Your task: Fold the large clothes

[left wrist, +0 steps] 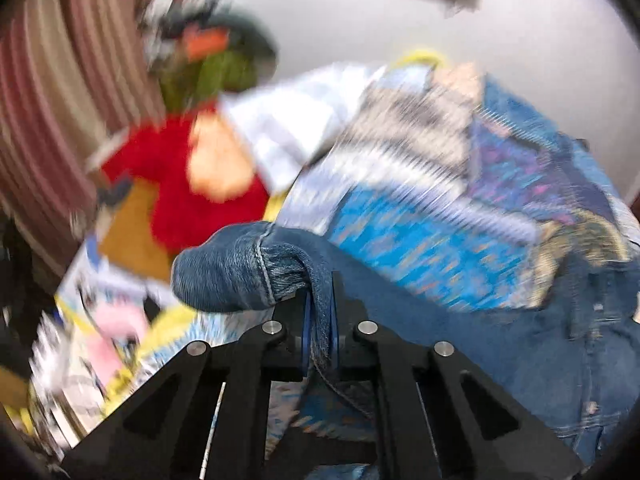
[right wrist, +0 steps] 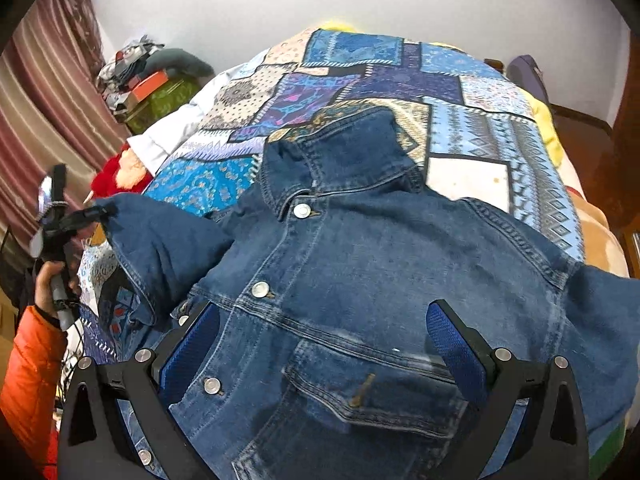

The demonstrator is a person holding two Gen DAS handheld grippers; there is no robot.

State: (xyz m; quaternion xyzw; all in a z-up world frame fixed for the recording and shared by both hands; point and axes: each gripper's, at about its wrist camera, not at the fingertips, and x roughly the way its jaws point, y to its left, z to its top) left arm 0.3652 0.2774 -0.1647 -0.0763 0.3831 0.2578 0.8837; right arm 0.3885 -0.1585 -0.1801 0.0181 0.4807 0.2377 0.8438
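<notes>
A dark blue denim jacket (right wrist: pixel 360 248) lies front up on the patchwork bedspread (right wrist: pixel 360 72), collar toward the far end and buttons done up. My left gripper (left wrist: pixel 320 300) is shut on the end of one sleeve (left wrist: pixel 240 268), the denim pinched between its pads and bulging to the left. From the right wrist view, that left gripper (right wrist: pixel 86 216) holds the sleeve lifted off the bed at the far left. My right gripper (right wrist: pixel 320 324) is open above the jacket's chest pocket, one finger on each side of the pocket, with nothing pinched.
A person's hand and orange sleeve (right wrist: pixel 32 368) hold the left gripper at the bed's left side. A red plush toy (left wrist: pixel 168 184) and white pillow (right wrist: pixel 168 128) lie by the striped curtain (right wrist: pixel 52 92). A cluttered pile (right wrist: pixel 152 80) stands in the far-left corner.
</notes>
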